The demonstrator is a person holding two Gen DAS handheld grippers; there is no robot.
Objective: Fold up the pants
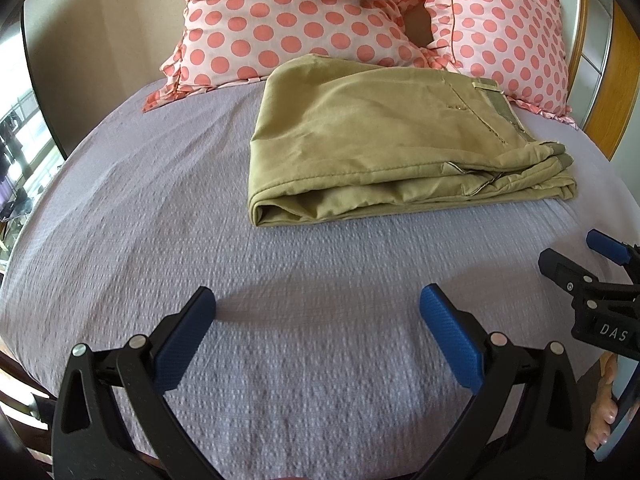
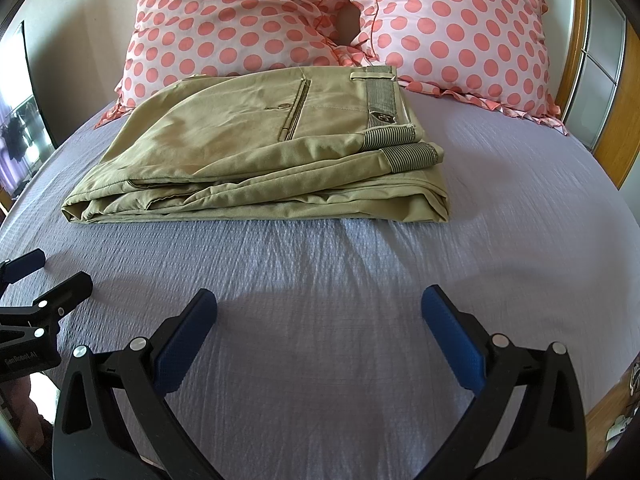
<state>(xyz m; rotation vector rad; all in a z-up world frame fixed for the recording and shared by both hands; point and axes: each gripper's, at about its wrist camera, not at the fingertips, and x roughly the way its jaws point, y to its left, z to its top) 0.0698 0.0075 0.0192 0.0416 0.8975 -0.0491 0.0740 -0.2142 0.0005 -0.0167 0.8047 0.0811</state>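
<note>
Khaki pants lie folded into a compact stack on the lilac bedspread, just in front of the pillows. In the right wrist view the pants show a back pocket and a striped waistband on top. My left gripper is open and empty, hovering over the bedspread well short of the pants. My right gripper is open and empty too, over the bedspread in front of the pants. Each gripper shows at the edge of the other's view: the right one, the left one.
Two pink pillows with coral polka dots lean at the head of the bed behind the pants. A wooden bed frame and wardrobe stand at the right. A dark screen and a window are at the left.
</note>
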